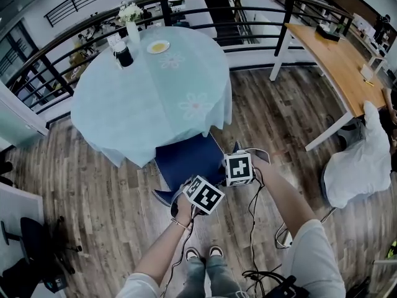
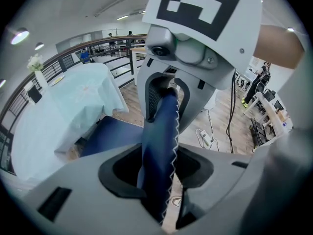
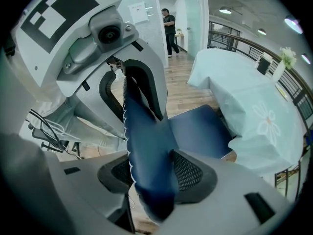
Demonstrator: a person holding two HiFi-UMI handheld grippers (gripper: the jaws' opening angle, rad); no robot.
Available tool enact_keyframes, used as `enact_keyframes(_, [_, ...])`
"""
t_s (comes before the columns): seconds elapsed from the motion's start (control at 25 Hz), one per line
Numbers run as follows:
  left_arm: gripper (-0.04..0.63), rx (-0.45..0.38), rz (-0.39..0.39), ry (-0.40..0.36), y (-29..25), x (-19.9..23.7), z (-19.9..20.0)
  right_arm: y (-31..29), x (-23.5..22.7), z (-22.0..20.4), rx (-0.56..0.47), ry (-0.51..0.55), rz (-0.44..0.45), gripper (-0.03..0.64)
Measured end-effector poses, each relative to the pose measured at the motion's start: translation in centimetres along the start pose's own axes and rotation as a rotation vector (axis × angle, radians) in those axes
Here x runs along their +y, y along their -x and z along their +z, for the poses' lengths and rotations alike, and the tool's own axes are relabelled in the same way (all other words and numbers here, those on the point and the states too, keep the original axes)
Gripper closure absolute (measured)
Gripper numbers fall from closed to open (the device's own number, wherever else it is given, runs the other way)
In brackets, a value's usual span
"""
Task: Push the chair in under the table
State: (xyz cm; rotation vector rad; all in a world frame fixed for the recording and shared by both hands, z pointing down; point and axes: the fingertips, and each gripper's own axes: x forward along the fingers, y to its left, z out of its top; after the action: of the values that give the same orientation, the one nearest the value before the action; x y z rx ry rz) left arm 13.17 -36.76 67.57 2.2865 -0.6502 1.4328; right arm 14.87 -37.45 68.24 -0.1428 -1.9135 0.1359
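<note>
While the chair (image 1: 186, 157) stands with its blue seat only partly tucked beneath the cloth's hem, the push looks under way but unfinished. The left gripper (image 2: 157, 175) is clamped on the chair's backrest, the blue edge with its white zigzag stitching pinched between its dark pads. The seat runs forward from there toward the round surface (image 1: 149, 98), which is draped in a pale blue cloth. Just along the same top edge, the right gripper (image 3: 154, 175) is closed on the backrest too, its mesh pads pressed against the blue fabric.

The next move, I judge, calls for a level, even shove from both grips, straight toward the table's middle, so the chair does not twist or drag the hanging cloth.

At the far edge of the cloth, a dark cup (image 1: 123, 56) stands; its contents cannot be made out. Beside it, a slim white vase (image 1: 132, 33) holds white flowers (image 1: 129, 11). Further right, a small plate (image 1: 158, 46) carries something yellowish.
</note>
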Motion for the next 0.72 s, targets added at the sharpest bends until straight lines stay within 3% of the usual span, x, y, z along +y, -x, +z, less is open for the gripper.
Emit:
enact_keyframes(0.48, [0.419,-0.023,0.053,-0.053,-0.1,-0.2,-0.1,-0.3,0.1,0.0,0.007,0.030,-0.064,0.425])
enact_keyframes(0.72, [0.417,-0.120,0.020,-0.023,1.1,-0.3,0.3,0.0,0.1,-0.4,0.069,0.044,-0.121,0.425])
